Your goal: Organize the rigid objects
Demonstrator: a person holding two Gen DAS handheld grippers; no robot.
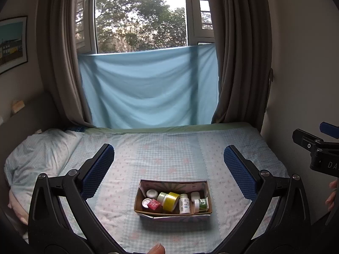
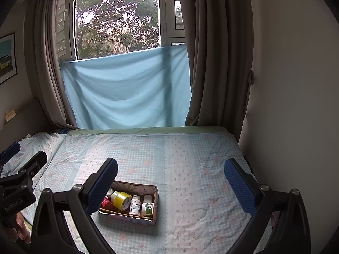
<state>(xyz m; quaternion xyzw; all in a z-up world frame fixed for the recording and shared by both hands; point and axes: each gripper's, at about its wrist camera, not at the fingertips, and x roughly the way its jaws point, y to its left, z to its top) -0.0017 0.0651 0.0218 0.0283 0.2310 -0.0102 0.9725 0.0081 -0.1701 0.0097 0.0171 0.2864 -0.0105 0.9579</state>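
**Everything boxed, both tools held off**

The cardboard box [image 1: 173,200] sits mid-bed [image 1: 169,154], the jars, tape roll [image 1: 171,201] and white bottle [image 1: 184,203] gathered inside (likely sorted). The left hand-held gripper [image 1: 169,163] and right hand-held gripper [image 2: 170,176] hover above, spread apart, empty.

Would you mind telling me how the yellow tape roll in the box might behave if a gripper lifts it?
The yellow tape roll looks rigid, so it should hold its shape. It leans on edge among jars in the cardboard box, so it may roll once freed. Its glossy side could be somewhat slippery.
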